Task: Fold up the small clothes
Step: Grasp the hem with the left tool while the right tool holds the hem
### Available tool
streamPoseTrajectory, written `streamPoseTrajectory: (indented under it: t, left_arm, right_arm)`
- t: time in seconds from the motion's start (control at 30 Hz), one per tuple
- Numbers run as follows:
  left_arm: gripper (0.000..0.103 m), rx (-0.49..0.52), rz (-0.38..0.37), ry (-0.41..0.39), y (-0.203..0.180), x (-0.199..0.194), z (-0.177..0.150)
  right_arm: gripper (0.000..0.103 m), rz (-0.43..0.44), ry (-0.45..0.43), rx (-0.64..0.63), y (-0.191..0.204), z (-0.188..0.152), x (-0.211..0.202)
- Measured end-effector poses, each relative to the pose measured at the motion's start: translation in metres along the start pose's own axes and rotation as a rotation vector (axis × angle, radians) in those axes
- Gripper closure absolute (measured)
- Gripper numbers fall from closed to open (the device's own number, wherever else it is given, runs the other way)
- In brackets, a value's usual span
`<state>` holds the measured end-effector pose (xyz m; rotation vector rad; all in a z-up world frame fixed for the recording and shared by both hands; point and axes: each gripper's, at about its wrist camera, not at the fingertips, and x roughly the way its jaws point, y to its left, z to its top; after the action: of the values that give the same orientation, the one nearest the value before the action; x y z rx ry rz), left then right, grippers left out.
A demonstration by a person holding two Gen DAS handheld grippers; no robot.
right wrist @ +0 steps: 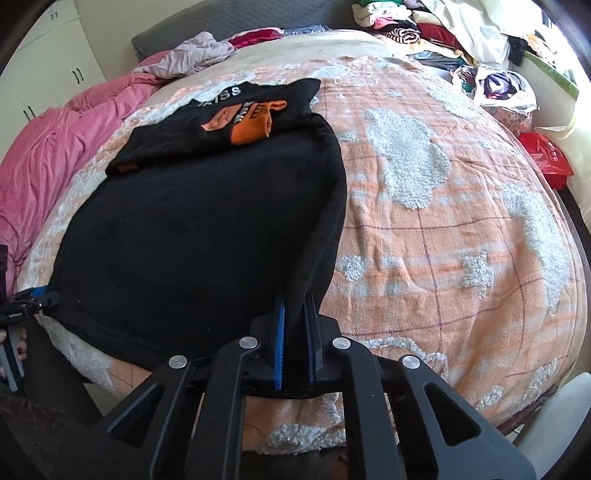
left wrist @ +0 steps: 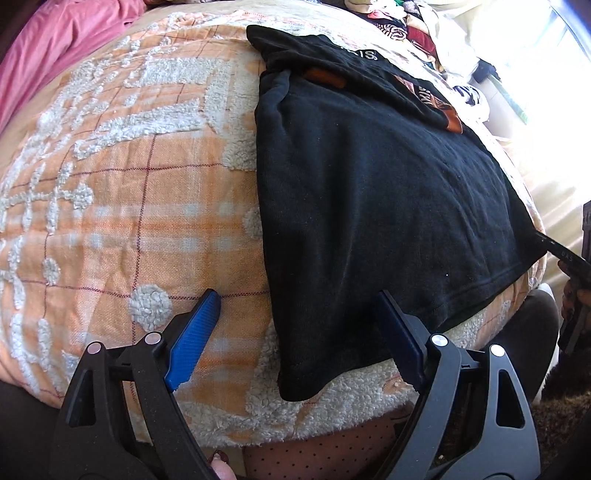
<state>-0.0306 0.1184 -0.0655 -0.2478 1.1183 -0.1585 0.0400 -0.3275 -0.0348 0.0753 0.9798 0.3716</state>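
A black garment point(left wrist: 369, 184) with an orange print and white letters lies flat on the orange-and-white blanket point(left wrist: 129, 184), its far part folded back over itself. My left gripper point(left wrist: 298, 295) is open over the garment's near left corner; one blue pad point(left wrist: 195, 332) rests on the blanket and the other finger is over the black cloth. In the right wrist view the black garment point(right wrist: 203, 229) spreads to the left, and my right gripper point(right wrist: 295, 295) is shut on a fold of its near right edge. The left gripper point(right wrist: 33, 295) shows at that view's left edge.
A pink duvet point(right wrist: 44, 166) lies bunched along the bed's left side. A heap of clothes point(right wrist: 424, 29) and a white bag point(right wrist: 495, 85) sit at the far right, with a red bag point(right wrist: 546, 158) beside the bed. The blanket point(right wrist: 443, 221) is bare right of the garment.
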Motion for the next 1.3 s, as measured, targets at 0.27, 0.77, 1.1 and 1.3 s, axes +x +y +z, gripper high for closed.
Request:
streamPoseTrajectory:
  t: [0.27, 0.77, 1.1, 1.3]
  left_arm:
    - [0.034, -0.053, -0.056, -0.016, 0.002, -0.008, -0.001]
    - [0.057, -0.135, -0.139, 0.024, 0.013, -0.015, -0.014]
    - [0.099, -0.138, -0.156, 0.017, 0.006, -0.013, -0.009]
    - [0.100, -0.146, -0.185, -0.031, 0.009, -0.027, -0.001]
  right_arm:
    - [0.095, 0.069, -0.142, 0.040, -0.005, 0.021, -0.033]
    - [0.095, 0.036, -0.097, 0.099, -0.021, 0.014, -0.026]
    - [0.066, -0.010, 0.083, 0.108, -0.027, -0.015, 0.007]
    - [0.088, -0.012, 0.077, 0.058, -0.018, -0.016, 0.006]
